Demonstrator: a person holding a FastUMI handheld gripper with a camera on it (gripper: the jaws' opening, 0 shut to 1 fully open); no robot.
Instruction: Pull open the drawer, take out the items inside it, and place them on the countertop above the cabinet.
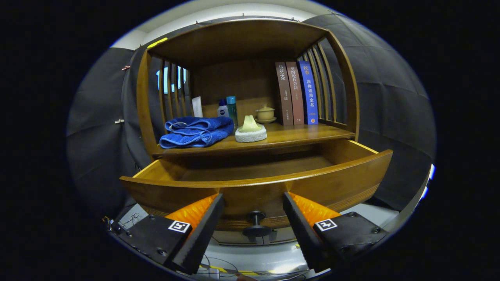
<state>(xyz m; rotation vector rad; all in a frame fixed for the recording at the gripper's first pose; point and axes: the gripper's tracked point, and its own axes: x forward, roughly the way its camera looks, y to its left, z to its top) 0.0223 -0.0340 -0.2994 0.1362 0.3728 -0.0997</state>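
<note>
Drawer (256,183): pulled out below the countertop, just ahead of the fingers
Gripper (253,203): fingers spread wide, gripping nothing; knob (256,222) between them, untouched
Countertop (297,134): blue towel (195,132), white sponge (250,130)
Behind: bottles (227,108), lidded cup (265,113), three books (297,93)

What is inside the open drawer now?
The drawer is pulled open and its visible wooden floor looks bare. Its front panel hides the nearest part, so something could lie there. The gripper is open, fingers on either side of the knob.
</note>
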